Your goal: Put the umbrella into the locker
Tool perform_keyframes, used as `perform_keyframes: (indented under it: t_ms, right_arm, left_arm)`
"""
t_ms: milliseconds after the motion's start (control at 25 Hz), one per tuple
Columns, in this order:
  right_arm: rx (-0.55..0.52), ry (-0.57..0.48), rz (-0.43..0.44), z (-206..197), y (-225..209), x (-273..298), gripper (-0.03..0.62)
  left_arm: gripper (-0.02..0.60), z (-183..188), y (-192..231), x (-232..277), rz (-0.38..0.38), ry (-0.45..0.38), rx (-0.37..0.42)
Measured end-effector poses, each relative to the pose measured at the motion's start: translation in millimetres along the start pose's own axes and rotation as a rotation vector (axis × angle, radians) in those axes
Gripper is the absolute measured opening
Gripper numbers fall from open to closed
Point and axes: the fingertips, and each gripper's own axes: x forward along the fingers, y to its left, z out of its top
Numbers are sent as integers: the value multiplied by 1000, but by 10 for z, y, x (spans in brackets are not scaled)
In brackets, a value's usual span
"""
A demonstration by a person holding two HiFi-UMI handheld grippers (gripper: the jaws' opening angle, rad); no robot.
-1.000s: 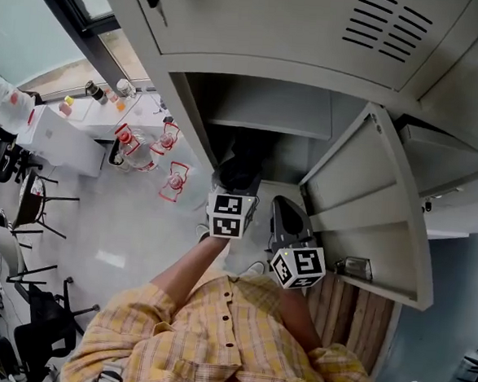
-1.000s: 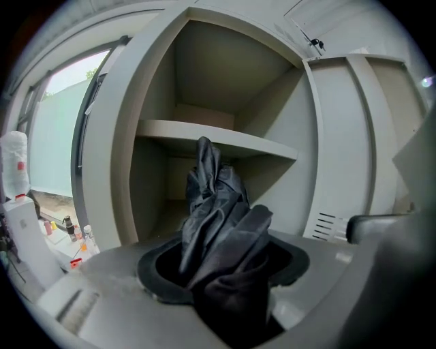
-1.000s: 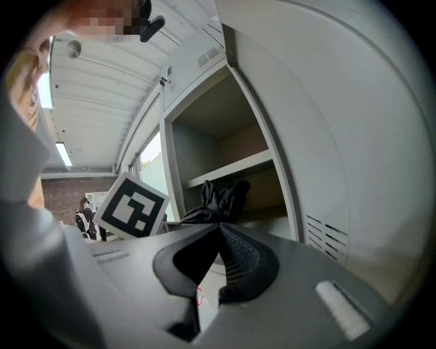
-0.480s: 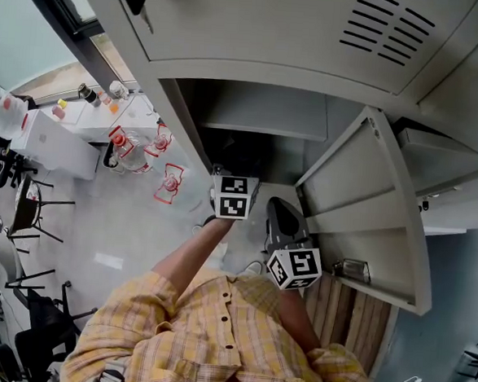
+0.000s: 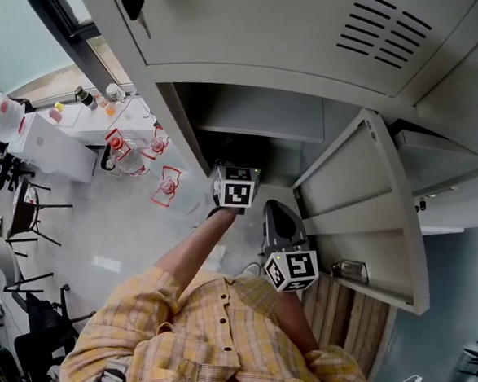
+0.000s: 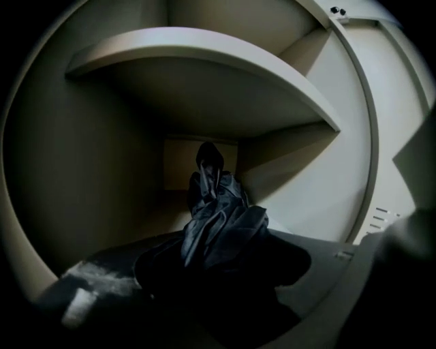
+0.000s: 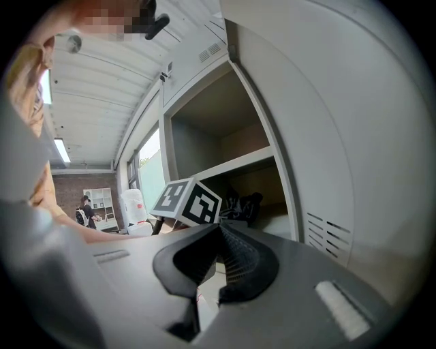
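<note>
The dark blue folded fabric umbrella (image 6: 218,225) lies inside the grey metal locker (image 6: 82,177) below its shelf (image 6: 204,61), tip toward 12 o'clock. The left gripper (image 5: 237,171) jaws, which have just been opening, clamp its near end. The right gripper (image 7: 219,228), at 4 o'clock from the left one, has its jaws together and empty.

Below the pale grey metal shelf (image 6: 204,61) of the open grey steel locker (image 5: 252,114), my folded dark blue fabric umbrella (image 6: 218,225) lies along the shadowed compartment floor (image 6: 160,215). Its far end points at the back wall (image 6: 178,163). The dark hides where umbrella and floor touch.
</note>
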Motion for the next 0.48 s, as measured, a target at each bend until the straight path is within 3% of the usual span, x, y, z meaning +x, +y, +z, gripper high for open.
perform_keyframes:
  t_ms: [120,320,480]
  right_arm:
    - [-2,-7,-9,14,-17,-21,-2]
    - [-9,-19,-23,45,-49,-75,-2]
    - [-9,-12,-27,15,-49,-100,-2]
  left_arm:
    - [285,-123,-6,77,-4,19,-27]
    - [296,-139,-12,88,7,28,-10]
    - [339,-70,-24,66,2,17,31]
